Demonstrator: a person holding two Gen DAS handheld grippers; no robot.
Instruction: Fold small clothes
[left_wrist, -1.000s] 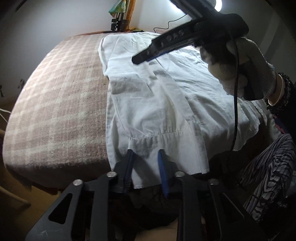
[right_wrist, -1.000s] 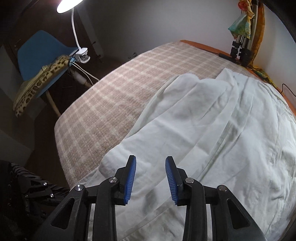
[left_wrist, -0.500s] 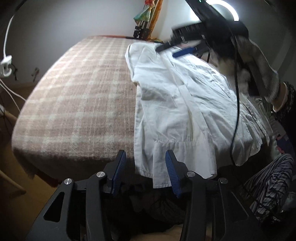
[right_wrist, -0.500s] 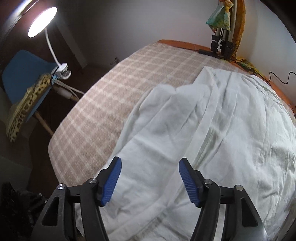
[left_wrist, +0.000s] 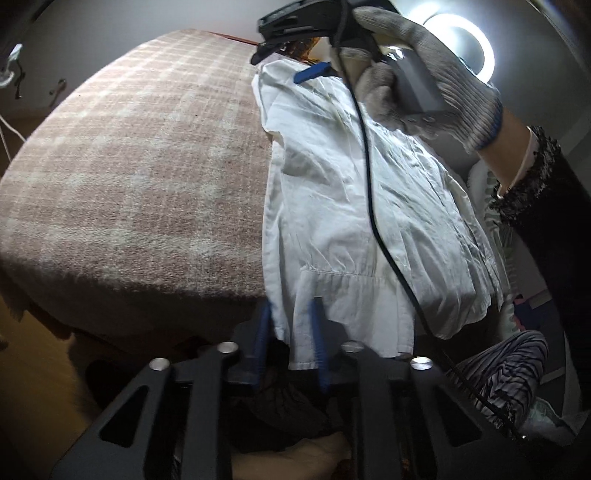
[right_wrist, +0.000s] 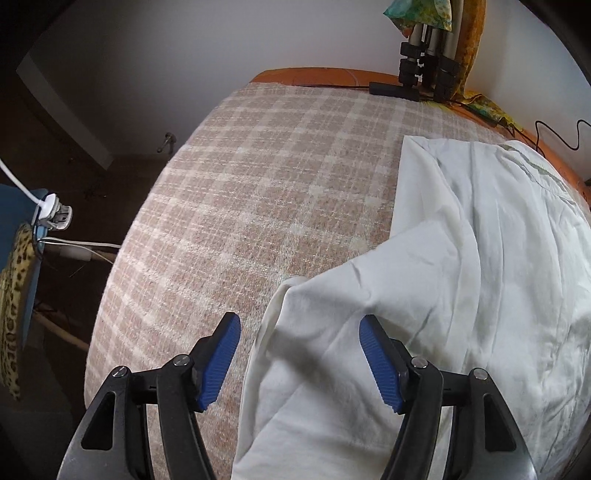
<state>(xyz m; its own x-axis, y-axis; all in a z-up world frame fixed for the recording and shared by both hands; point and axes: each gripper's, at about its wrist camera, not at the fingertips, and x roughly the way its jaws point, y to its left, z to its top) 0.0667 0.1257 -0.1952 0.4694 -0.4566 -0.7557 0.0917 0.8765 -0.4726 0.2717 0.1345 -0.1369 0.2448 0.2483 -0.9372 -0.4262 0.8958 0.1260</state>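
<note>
On plaid blanket (left_wrist: 129, 166), white shirt (left_wrist: 351, 206) hem in left gripper (left_wrist: 290, 332).

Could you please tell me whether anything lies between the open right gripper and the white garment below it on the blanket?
Nothing visible does. The right gripper hangs open directly over a raised fold of the white garment, with only air between its pads and the cloth. The plaid blanket beside the garment is bare there.
</note>
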